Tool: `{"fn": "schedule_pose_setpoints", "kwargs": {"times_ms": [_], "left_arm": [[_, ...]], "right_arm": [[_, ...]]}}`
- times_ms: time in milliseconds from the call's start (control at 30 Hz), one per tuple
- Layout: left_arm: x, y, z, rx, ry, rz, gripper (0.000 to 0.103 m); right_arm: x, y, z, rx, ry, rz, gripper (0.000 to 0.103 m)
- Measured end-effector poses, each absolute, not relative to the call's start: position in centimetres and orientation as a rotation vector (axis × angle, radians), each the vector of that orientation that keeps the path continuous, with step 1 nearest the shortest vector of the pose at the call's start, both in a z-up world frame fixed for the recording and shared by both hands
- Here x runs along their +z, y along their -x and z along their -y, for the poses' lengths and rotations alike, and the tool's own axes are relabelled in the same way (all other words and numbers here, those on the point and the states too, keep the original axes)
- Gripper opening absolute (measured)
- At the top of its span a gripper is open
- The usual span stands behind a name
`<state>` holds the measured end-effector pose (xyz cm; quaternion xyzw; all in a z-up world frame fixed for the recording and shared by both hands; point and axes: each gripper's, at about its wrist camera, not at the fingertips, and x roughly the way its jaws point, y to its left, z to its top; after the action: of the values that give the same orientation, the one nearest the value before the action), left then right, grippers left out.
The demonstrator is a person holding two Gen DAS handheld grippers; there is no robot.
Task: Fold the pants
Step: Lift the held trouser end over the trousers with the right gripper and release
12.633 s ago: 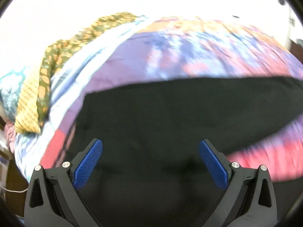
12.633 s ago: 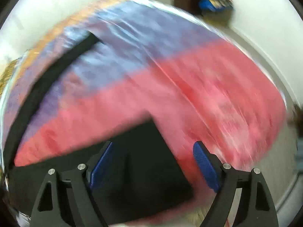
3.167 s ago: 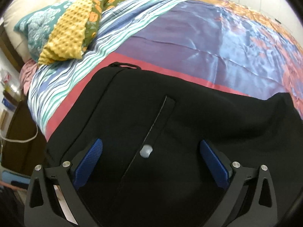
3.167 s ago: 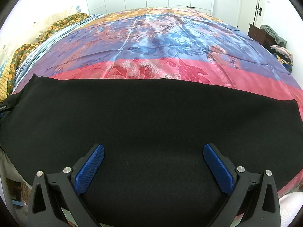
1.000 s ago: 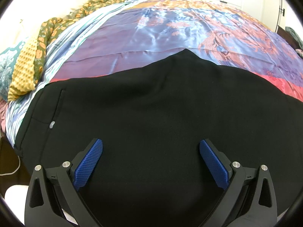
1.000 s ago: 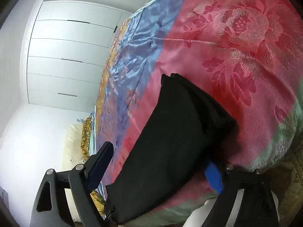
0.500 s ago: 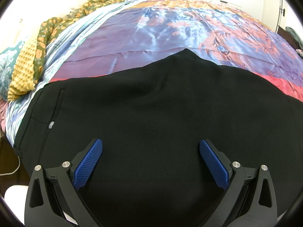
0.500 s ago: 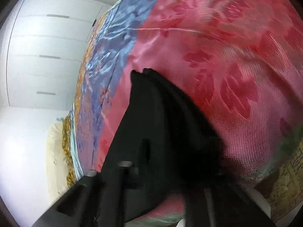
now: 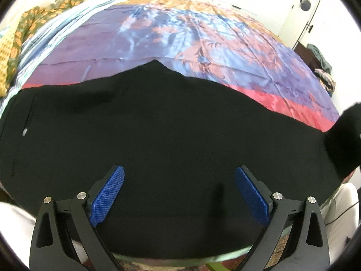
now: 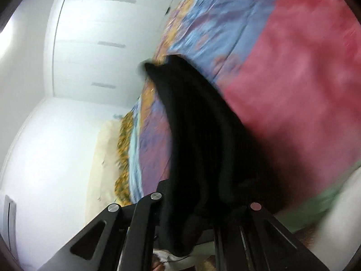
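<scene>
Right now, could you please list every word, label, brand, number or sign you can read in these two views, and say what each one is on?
None: no readable text in either view.
The black pants show only a small pale button, no label.
The floral bedspread carries a pattern, no lettering.
The left tongs and the right tongs show no markings.
The right wrist view is motion-blurred, so fine print there could not be read anyway.

matt black cloth pants (image 9: 171,122) lie on a glossy satin bedspread (image 9: 180,38); knurled blue fingers (image 9: 108,195).
</scene>
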<state>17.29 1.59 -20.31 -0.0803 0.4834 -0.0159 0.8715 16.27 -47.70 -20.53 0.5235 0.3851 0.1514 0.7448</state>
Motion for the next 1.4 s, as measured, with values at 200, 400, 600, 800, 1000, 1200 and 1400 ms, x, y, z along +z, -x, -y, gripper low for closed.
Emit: {"fn": "schedule_pose_setpoints", "kwargs": {"times_ms": [200, 400, 600, 800, 1000, 1200, 1400], "left_arm": [[-20.6, -17.3, -5.0, 0.018, 0.285, -1.009, 0.099], [-20.9, -17.3, -7.2, 0.056, 0.354, -1.002, 0.099], [-20.8, -17.1, -7.9, 0.043, 0.417, -0.992, 0.099], [-18.3, -15.1, -8.4, -0.002, 0.564, -0.918, 0.098], [-15.9, -13.7, -1.1, -0.231, 0.412, -0.915, 0.060], [-18.0, -14.9, 2.6, -0.233, 0.281, -1.013, 0.032], [-18.9, -14.6, 3.4, -0.184, 0.221, -1.063, 0.003]], "right_arm": [[-22.9, -20.0, 31.8, 0.494, -0.970, -0.989, 0.010], [-23.0, -19.9, 15.8, 0.620, -0.216, -1.044, 0.037], [-21.1, -13.1, 10.8, 0.670, 0.422, -0.751, 0.095], [-18.4, -10.4, 18.1, 0.478, 0.379, -0.645, 0.102], [-16.8, -12.0, 26.8, 0.236, 0.043, -0.694, 0.102], [-17.2, -12.1, 28.0, 0.241, -0.027, -0.724, 0.102], [-17.3, -11.4, 27.9, 0.239, -0.037, -0.695, 0.102]]}}
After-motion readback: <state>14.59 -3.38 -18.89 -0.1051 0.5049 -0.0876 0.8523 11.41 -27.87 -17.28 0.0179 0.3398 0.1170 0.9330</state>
